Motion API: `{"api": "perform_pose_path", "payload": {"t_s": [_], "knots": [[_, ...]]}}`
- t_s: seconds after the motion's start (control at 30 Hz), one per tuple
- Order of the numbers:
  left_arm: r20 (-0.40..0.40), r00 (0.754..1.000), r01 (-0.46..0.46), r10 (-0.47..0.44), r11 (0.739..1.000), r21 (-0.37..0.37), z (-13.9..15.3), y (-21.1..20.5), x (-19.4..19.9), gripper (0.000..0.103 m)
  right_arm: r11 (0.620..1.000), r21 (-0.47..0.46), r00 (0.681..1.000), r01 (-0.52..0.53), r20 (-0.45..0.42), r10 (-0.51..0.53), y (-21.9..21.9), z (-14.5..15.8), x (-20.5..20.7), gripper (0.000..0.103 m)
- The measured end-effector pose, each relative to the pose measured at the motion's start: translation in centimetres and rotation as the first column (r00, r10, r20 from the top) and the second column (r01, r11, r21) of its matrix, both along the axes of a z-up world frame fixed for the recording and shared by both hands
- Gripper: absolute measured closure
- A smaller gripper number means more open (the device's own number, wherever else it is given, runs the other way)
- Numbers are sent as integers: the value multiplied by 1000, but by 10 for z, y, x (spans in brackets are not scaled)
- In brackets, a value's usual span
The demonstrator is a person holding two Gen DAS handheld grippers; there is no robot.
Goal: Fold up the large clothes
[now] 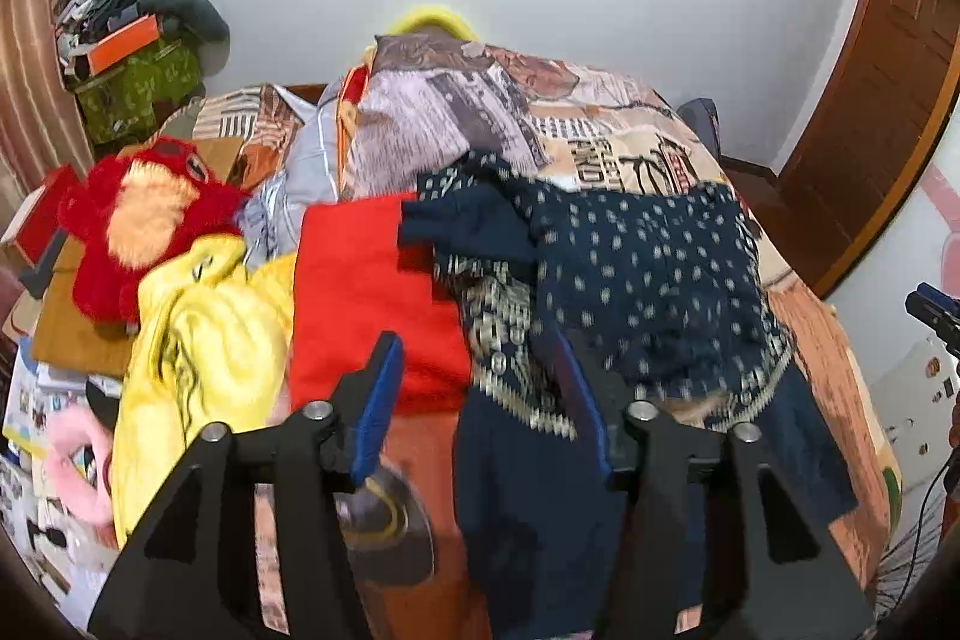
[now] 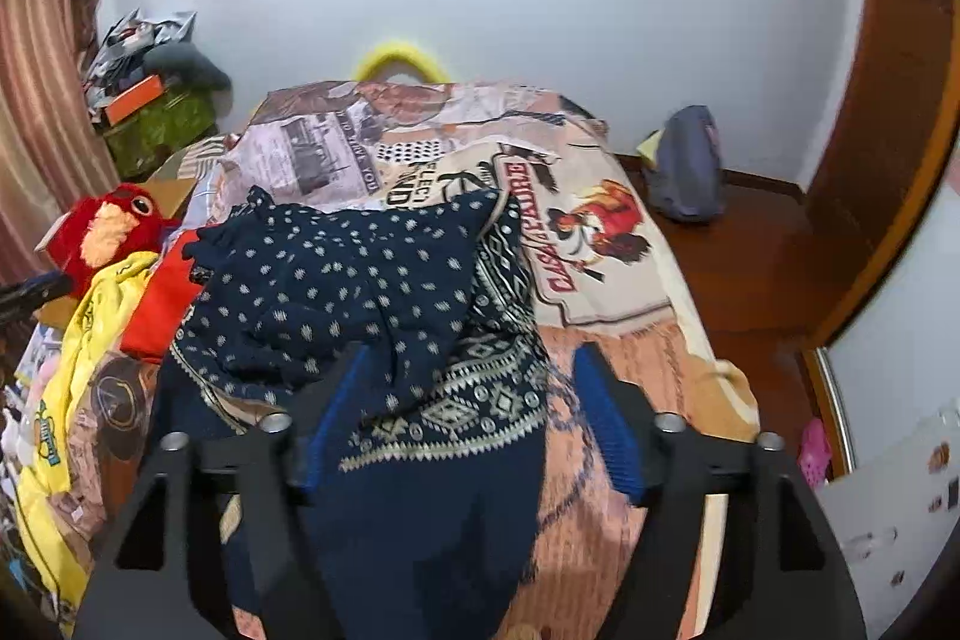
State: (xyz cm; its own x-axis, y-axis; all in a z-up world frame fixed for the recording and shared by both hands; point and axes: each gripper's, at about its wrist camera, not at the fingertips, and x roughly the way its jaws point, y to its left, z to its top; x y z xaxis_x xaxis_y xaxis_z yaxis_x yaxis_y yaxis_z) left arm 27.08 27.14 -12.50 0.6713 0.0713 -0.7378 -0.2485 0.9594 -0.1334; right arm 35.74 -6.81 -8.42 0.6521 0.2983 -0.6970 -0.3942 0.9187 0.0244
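Both wrist views near, facing across bed (image 1: 828, 340), sharing far wall (image 2: 600, 10)

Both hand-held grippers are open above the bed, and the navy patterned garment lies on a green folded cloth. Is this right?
Not quite: in the left wrist view the folded cloth beside the navy patterned garment is red, not green. Both hand-held grippers, left and right, are open above the bed.

I see even, soft indoor light on the white wall (image 1: 660, 10), no glare. Fisheye bending darkens my frame corners. Motion blur smears the yellow garment (image 1: 198, 340) and red plush toy (image 1: 144, 220).
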Motion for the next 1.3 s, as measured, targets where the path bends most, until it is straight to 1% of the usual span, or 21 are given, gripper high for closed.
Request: {"api": "perform_pose_path", "payload": {"t_s": [0.13, 0.27, 0.4, 0.53, 0.63, 0.7, 0.77, 0.8, 0.87, 0.9, 0.97, 1.0, 1.03, 1.1, 1.13, 1.17, 1.2, 1.23, 1.27, 1.3], "knots": [[-60, 998, 15, -16, 1000, -24, -25, -6, -20, 48, 1000, -24, 1000, 8, -28, -8, -4, -15, -16, 31], [-133, 990, 27, -38, 997, -78, -57, -7, -31, 48, 999, -33, 995, -5, -104, 1, -7, -39, -23, 31], [-222, 973, 28, -62, 988, -154, -95, -8, -37, 48, 999, -50, 986, -4, -170, -5, -13, -63, -29, 31], [-275, 958, 30, -86, 979, -202, -122, -12, -42, 48, 998, -70, 974, -2, -226, -14, -19, -85, -34, 31], [-262, 959, 25, -106, 956, -293, -137, -12, -47, 48, 998, -55, 953, -8, -301, -9, -26, -111, -37, 31], [-266, 957, 12, -117, 931, -364, -151, -13, -48, 48, 999, -54, 935, -2, -355, -18, -29, -131, -38, 31], [-286, 950, 2, -123, 921, -390, -163, -15, -45, 48, 999, -44, 913, 2, -408, -20, -32, -150, -39, 31], [-302, 945, -2, -126, 920, -392, -170, -17, -44, 48, 1000, -29, 908, 8, -418, -19, -34, -153, -40, 31], [-324, 937, -15, -127, 915, -402, -180, -19, -43, 48, 998, 48, 900, 48, -435, -23, -44, -156, -40, 31], [-329, 935, -22, -134, 903, -429, -185, -20, -43, 48, 996, 72, 893, 60, -450, -21, -46, -157, -39, 31], [-320, 935, -31, -152, 865, -501, -195, -22, -44, 48, 988, 130, 873, 80, -488, -6, -53, -162, -36, 31], [-315, 937, -40, -154, 845, -533, -199, -23, -44, 48, 985, 147, 869, 86, -495, -2, -54, -164, -36, 31], [-310, 940, -55, -143, 833, -550, -203, -23, -45, 48, 981, 169, 866, 96, -500, 1, -57, -166, -36, 30], [-298, 947, -74, -122, 819, -569, -207, -22, -46, 48, 979, 181, 868, 96, -497, 7, -57, -166, -37, 30], [-292, 949, -79, -116, 812, -578, -207, -22, -48, 49, 978, 189, 870, 93, -494, 12, -56, -166, -38, 33], [-289, 951, -82, -111, 810, -581, -207, -21, -49, 53, 976, 197, 871, 91, -491, 18, -55, -166, -38, 37], [-288, 951, -82, -109, 811, -579, -206, -22, -50, 58, 974, 208, 871, 85, -490, 29, -53, -166, -37, 47], [-290, 951, -81, -107, 819, -568, -204, -22, -51, 61, 971, 230, 870, 73, -490, 51, -50, -165, -36, 54], [-292, 951, -80, -100, 833, -547, -201, -22, -53, 70, 968, 243, 870, 65, -489, 65, -49, -163, -35, 69], [-297, 950, -80, -92, 851, -519, -198, -22, -54, 80, 966, 254, 870, 55, -486, 78, -46, -162, -35, 81]]}}
